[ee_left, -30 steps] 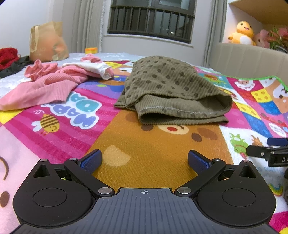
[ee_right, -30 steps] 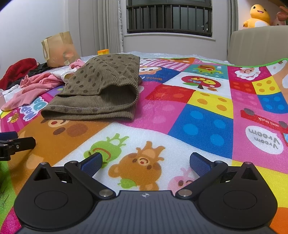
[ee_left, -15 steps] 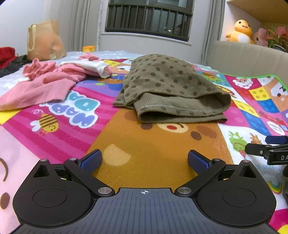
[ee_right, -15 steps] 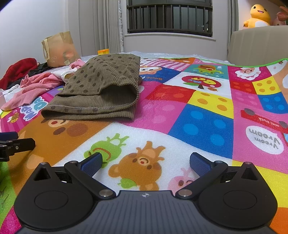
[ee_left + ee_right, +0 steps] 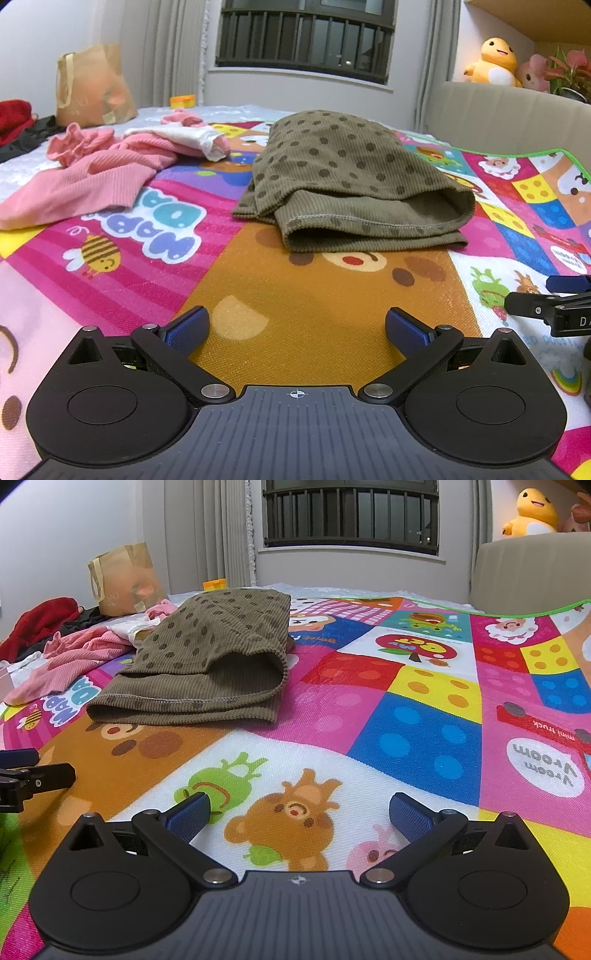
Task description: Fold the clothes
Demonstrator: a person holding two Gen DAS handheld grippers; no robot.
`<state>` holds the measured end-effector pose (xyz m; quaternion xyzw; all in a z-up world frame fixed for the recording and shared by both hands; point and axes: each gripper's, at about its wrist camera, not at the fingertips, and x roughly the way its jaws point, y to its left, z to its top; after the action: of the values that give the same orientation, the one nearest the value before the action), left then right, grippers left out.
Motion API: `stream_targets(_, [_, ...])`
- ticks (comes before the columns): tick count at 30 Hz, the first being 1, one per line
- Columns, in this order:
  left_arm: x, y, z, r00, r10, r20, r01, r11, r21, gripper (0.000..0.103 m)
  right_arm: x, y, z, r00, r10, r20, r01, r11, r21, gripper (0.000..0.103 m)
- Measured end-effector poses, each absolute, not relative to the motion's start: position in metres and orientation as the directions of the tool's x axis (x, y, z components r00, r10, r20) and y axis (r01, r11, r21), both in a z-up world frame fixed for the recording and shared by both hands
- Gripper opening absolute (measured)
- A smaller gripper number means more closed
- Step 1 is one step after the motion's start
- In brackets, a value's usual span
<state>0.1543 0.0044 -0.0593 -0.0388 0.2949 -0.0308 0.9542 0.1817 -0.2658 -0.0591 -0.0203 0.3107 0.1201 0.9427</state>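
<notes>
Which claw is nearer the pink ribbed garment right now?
Left. The left claw sits open with the pink ribbed garment ahead to its left; the right claw, also open, is further right, beyond the left one.

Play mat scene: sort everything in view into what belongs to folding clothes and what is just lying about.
For the job:
olive dotted garment, already folded
pink clothes pile, unfolded
left gripper, fingers open
right gripper, fingers open

Lying about:
paper bag
yellow plush toy
red cloth
play mat
</notes>
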Motion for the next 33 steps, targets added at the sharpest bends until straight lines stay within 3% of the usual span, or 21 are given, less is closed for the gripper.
stream_targets(33, [0.1542, 0.0083, -0.0562, 0.820, -0.103, -0.563, 0.041, 0.992, -0.122, 0.103, 0.1850, -0.2663, -0.0559, 0.763, 0.212, -0.610, -0.241, 0.970, 0.036, 0.103])
